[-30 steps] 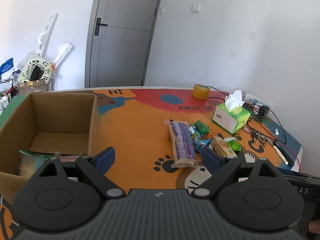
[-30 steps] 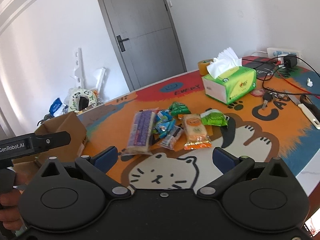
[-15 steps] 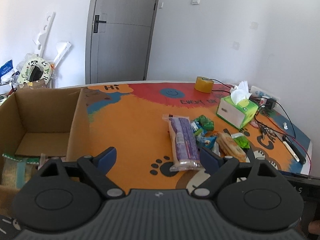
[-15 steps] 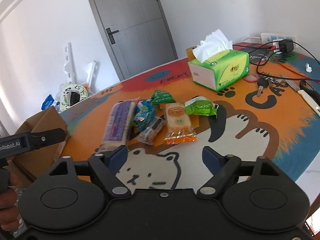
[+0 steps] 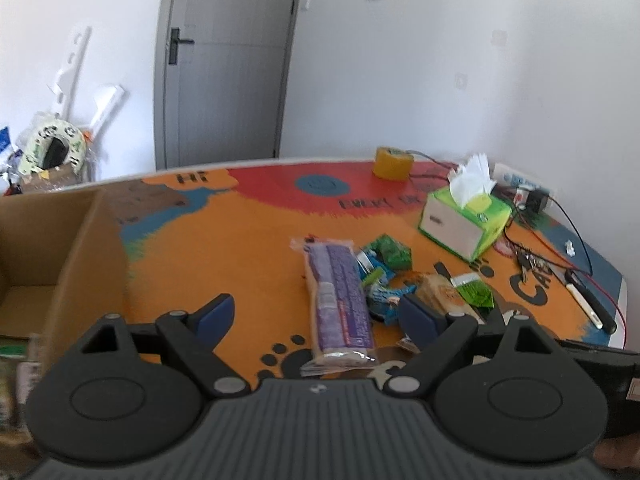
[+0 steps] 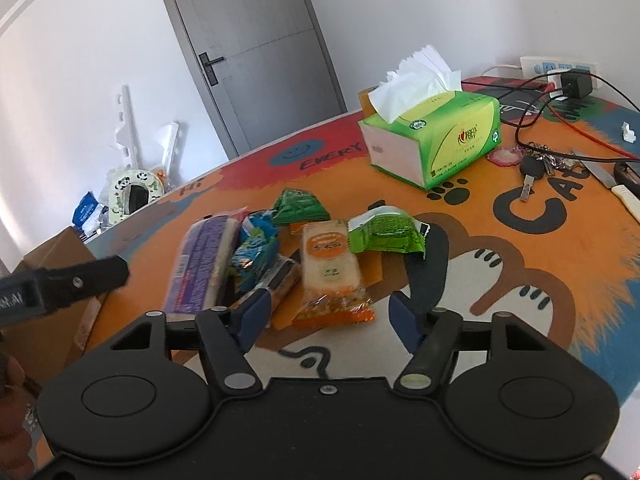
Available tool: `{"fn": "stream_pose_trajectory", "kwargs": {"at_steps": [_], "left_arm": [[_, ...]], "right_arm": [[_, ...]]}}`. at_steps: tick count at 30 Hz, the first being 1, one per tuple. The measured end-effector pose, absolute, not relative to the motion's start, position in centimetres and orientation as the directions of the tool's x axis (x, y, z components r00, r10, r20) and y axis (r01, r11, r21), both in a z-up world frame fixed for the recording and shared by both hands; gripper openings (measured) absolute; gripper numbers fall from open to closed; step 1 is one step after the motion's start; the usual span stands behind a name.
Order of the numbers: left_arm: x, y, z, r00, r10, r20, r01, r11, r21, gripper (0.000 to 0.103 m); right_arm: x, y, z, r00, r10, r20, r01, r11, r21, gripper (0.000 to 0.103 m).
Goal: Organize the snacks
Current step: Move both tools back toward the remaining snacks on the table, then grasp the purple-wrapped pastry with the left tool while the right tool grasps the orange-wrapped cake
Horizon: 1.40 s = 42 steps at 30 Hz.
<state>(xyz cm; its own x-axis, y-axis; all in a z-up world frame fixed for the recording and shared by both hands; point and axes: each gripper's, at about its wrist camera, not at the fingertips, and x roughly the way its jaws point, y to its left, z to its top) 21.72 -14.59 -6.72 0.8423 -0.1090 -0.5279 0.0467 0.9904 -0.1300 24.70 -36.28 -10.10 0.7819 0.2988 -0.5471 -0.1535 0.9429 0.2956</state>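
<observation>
A pile of snacks lies on the orange mat: a long purple packet (image 5: 340,288) (image 6: 204,256), blue packets (image 6: 256,248), a dark green packet (image 6: 300,208), an orange-and-white packet (image 6: 328,264) and a light green packet (image 6: 384,232). My right gripper (image 6: 330,316) is open and empty, its fingers on either side of the near end of the orange-and-white packet. My left gripper (image 5: 316,312) is open and empty, above the mat beside the purple packet. A cardboard box (image 5: 80,248) stands at the left.
A green tissue box (image 6: 436,132) (image 5: 464,220) stands behind the snacks. Keys (image 6: 536,164), cables, a charger (image 6: 572,84) and a knife (image 6: 624,192) lie to the right. A yellow tape roll (image 5: 392,162) sits at the back. The table edge is near right.
My right gripper has moved forward and down to the orange-and-white packet. My left gripper has shifted right, away from the box and toward the snacks.
</observation>
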Motion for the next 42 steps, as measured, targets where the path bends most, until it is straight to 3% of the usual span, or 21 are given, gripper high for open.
{"fn": "stream_pose_trajectory", "kwargs": {"at_steps": [5,10,14,19,22,42], "left_arm": [[23.4,-15.6,-7.8,0.815,-0.119,-0.567,0.048,0.989,-0.139,0.088],[24.9,-16.4,-9.0,0.796,-0.113,-0.594,0.040,0.990,-0.136,0.085],[25.7,-16.7,-9.9,0.785,-0.090,-0.612,0.017,0.992,-0.124,0.079],[26.1,-16.9,-11.1,0.759,-0.093,-0.644,0.012,0.992,-0.128,0.049],[25.5,-17.0,-11.2,0.768,-0.075,-0.636,0.011,0.995,-0.104,0.038],[19.9,-15.4,-10.2,0.749,-0.094,-0.655,0.018,0.992,-0.122,0.035]], "right_arm": [[25.9,-36.0,-10.4,0.772,0.310,-0.554,-0.160,0.940,0.303,0.056],[26.8,-35.4,-10.7,0.767,0.312,-0.561,-0.170,0.942,0.291,0.053],[26.8,-34.9,-10.8,0.763,0.309,-0.568,-0.181,0.946,0.270,0.043],[26.0,-35.4,-10.9,0.762,0.319,-0.563,-0.185,0.941,0.283,0.039],[25.5,-35.5,-10.8,0.762,0.319,-0.563,-0.180,0.940,0.288,0.039],[20.2,-34.8,-10.6,0.759,0.290,-0.583,-0.161,0.951,0.264,0.038]]}}
